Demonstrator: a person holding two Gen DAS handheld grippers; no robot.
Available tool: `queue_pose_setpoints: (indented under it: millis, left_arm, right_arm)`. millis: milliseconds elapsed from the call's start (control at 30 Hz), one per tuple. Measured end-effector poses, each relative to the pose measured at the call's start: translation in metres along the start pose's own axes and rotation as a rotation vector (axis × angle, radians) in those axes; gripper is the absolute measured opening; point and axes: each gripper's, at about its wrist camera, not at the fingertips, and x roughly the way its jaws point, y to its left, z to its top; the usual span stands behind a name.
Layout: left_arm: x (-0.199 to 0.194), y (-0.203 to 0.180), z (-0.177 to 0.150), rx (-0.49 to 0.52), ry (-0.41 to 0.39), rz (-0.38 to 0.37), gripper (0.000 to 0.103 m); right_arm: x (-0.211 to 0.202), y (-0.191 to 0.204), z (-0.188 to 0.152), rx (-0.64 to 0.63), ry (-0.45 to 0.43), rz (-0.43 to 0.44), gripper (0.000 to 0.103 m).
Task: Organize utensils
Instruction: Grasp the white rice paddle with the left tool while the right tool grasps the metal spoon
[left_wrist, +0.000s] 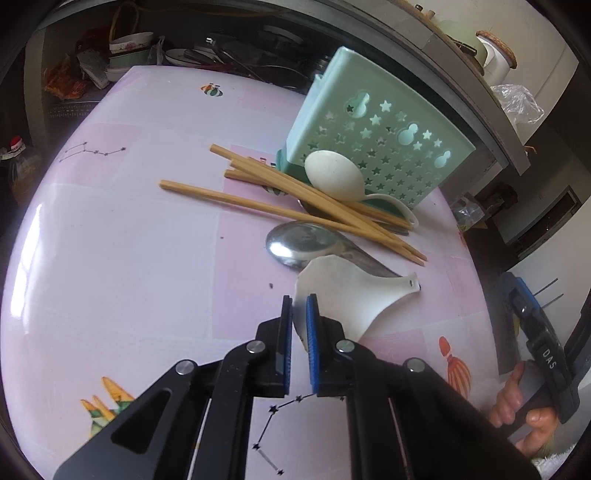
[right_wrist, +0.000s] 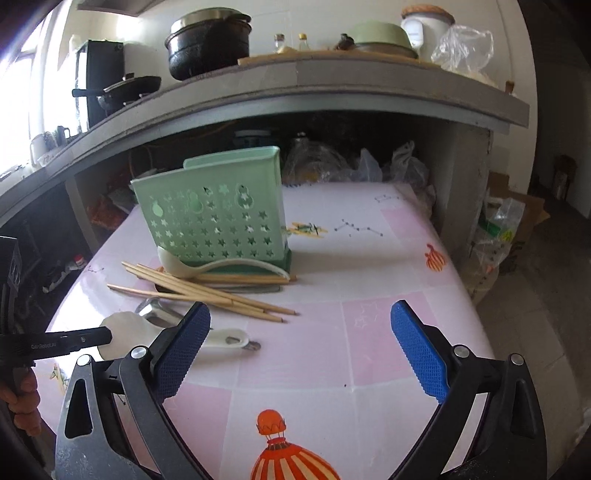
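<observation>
The left gripper (left_wrist: 299, 310), tilted down, is pinching the flat white plastic rice paddle (left_wrist: 347, 295); the right gripper (right_wrist: 299, 332), at three o'clock, is hovering with jaws spread above the pink tabletop (right_wrist: 369, 280).

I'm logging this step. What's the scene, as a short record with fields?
left gripper: shut on white spoon
right gripper: open, holding nothing
steel spoon: on table, partly under white spoon
chopsticks: loose pile in front of holder
holder: green, upright; nothing seen inside
second white spoon: leaning on holder
table: pink patterned cloth
</observation>
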Motion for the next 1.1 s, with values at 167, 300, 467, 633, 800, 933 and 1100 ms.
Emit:
queue_pose_setpoints:
  millis: [167, 300, 467, 633, 800, 933, 1100]
  left_arm:
    - [-0.029, 0.032, -0.010, -0.038, -0.003, 0.032, 0.006]
    - [-0.052, 0.058, -0.019, -0.077, -0.032, 0.062, 0.005]
    - [-0.065, 0.084, -0.026, -0.120, -0.051, 0.085, 0.005]
    - [-0.070, 0.103, -0.026, -0.148, -0.065, 0.086, 0.005]
    - [-0.072, 0.112, -0.026, -0.162, -0.085, 0.078, 0.005]
    - [-0.078, 0.112, -0.027, -0.166, -0.115, 0.066, 0.004]
    - [-0.096, 0.107, -0.024, -0.167, -0.187, 0.054, 0.002]
  right_arm:
    - [0.010, 0.030, 0.014, -0.166, 0.004, 0.117, 0.069]
    - [0.030, 0.070, 0.009, -0.346, 0.061, 0.211, 0.054]
    - [0.061, 0.112, -0.008, -0.573, 0.133, 0.251, 0.031]
    - [0.078, 0.134, -0.021, -0.736, 0.159, 0.235, 0.024]
    - [0.088, 0.149, -0.028, -0.846, 0.148, 0.195, 0.020]
    - [0.097, 0.161, -0.035, -0.903, 0.116, 0.145, 0.011]
    - [0.091, 0.160, -0.031, -0.855, 0.094, 0.141, 0.001]
